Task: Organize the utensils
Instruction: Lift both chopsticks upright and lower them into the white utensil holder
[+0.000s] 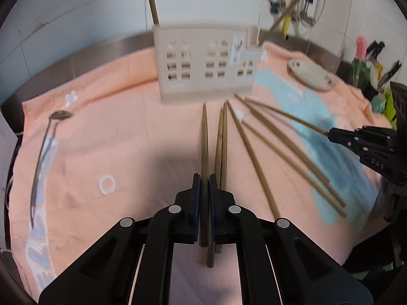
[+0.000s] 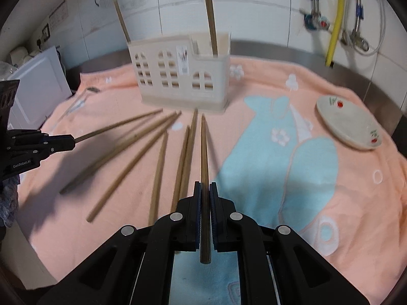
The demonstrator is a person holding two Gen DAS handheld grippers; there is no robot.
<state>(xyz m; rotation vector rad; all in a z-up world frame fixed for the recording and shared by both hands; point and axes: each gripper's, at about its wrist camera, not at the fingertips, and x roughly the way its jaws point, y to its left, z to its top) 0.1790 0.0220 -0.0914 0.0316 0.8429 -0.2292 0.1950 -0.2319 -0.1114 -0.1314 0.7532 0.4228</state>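
Note:
A beige utensil holder [image 1: 206, 63] [image 2: 182, 76] with window cut-outs stands on the peach towel [image 1: 114, 139]. One brown chopstick [image 1: 152, 0] stands at its left end and another [image 2: 211, 15] in its lower right compartment. My left gripper [image 1: 204, 178] is shut on a chopstick [image 1: 204, 139] that points at the holder. My right gripper [image 2: 204, 185] is shut on another chopstick [image 2: 204, 152], also aimed at the holder. Each gripper shows in the other's view: the right gripper [image 1: 330, 134], the left gripper [image 2: 72, 141]. Several loose chopsticks [image 2: 127, 167] lie fanned on the towel between them.
A metal spoon [image 1: 59, 115] lies at the towel's left edge. A floral plate [image 2: 348, 122] sits at the right. A white appliance [image 2: 38, 89] stands far left, with pipes and hoses [image 2: 335, 20] on the tiled wall behind. Knives and a brush [image 1: 376, 61] stand beyond the plate.

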